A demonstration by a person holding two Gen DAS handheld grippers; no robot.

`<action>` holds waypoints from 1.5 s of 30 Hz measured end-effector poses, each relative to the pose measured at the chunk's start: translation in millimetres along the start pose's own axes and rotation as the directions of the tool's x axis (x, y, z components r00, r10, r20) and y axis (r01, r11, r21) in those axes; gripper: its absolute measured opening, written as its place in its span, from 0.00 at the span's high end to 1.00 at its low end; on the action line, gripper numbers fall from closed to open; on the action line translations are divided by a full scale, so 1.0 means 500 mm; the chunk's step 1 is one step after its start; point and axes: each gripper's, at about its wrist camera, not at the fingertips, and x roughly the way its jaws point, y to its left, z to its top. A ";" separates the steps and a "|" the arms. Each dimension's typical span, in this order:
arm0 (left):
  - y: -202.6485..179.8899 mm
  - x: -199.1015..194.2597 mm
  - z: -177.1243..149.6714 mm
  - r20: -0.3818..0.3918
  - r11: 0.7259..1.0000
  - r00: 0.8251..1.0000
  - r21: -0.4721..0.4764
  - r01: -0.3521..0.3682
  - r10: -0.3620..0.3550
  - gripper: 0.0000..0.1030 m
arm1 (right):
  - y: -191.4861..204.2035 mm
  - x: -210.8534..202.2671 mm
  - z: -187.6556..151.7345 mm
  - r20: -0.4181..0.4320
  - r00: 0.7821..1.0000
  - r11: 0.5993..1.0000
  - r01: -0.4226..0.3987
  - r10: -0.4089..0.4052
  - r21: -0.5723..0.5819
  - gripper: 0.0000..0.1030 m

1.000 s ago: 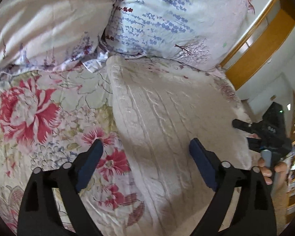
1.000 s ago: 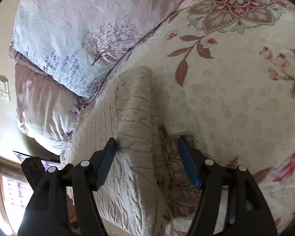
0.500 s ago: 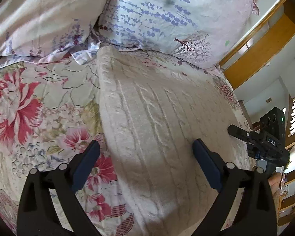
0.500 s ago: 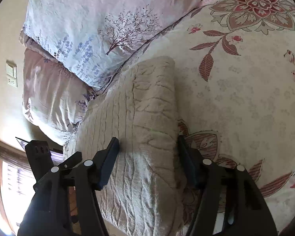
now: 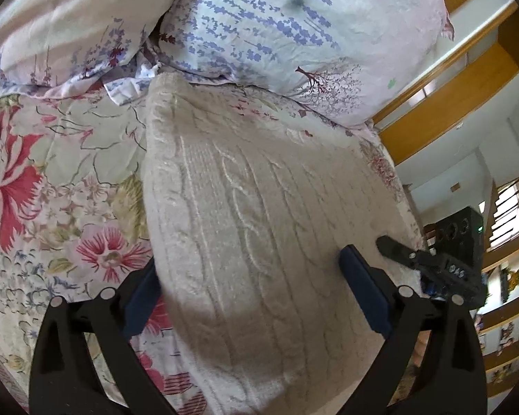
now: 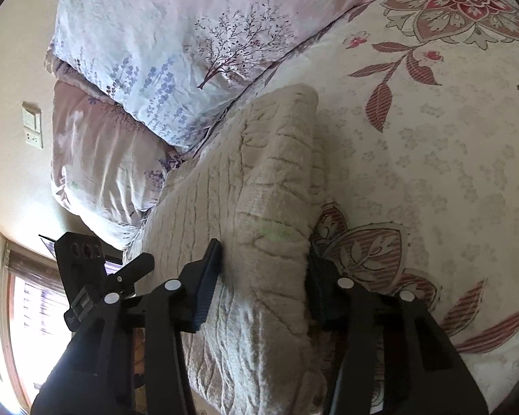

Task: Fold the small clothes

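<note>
Left wrist view: cream cable-knit sweater (image 5: 259, 228) lies on the bed's floral bedspread (image 5: 52, 180), running from 6 o'clock up to 12 o'clock, its far end touching the lavender-print pillow (image 5: 294, 34). A second, pinker pillow (image 5: 69, 17) sits at 10 o'clock. Left hand-held gripper (image 5: 249, 297) is spread wide and straddles the sweater's near part: the 8 o'clock finger is down beside the sweater's left edge and partly hidden by it, the 4 o'clock finger rests over the knit. Can't tell if the pads press the fabric. The right hand-held gripper (image 5: 432, 266) shows at 4 o'clock, at the sweater's right edge. Wooden shelving (image 5: 467, 79) is at 2 o'clock.

Right wrist view: the sweater (image 6: 259, 207) shows a raised folded ridge running from 6 o'clock toward centre. Right hand-held gripper (image 6: 263, 276) has that ridge between its fingers, the jaws closing; both pads sit against the knit, left pad on the ridge's left flank, right pad partly buried at its right edge. Left unit (image 6: 97, 276) is visible at 8 o'clock. Pillows are at 11 o'clock, with a wall switch (image 6: 33, 128) at 9 o'clock.
</note>
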 end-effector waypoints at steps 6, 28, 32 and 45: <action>0.022 -0.022 -0.007 0.027 0.997 0.999 -0.058 0.044 -0.043 0.44 | 0.014 -0.016 -0.011 0.053 0.998 1.000 -0.017 0.017 -0.012 0.70; 0.258 -0.338 -0.050 0.099 0.987 0.994 -0.152 -0.041 0.057 0.58 | 0.303 0.210 -0.149 -0.074 0.995 0.941 0.035 -0.063 -0.336 0.72; 0.333 -0.323 -0.083 0.099 0.966 0.995 -0.258 0.018 0.007 0.51 | 0.273 0.221 -0.135 -0.124 0.991 0.971 0.016 -0.046 -0.238 0.60; 0.171 -0.402 -0.141 0.325 0.943 0.907 0.101 -0.316 0.269 0.31 | 0.270 0.215 -0.066 0.036 0.994 0.980 0.105 -0.101 -0.167 0.90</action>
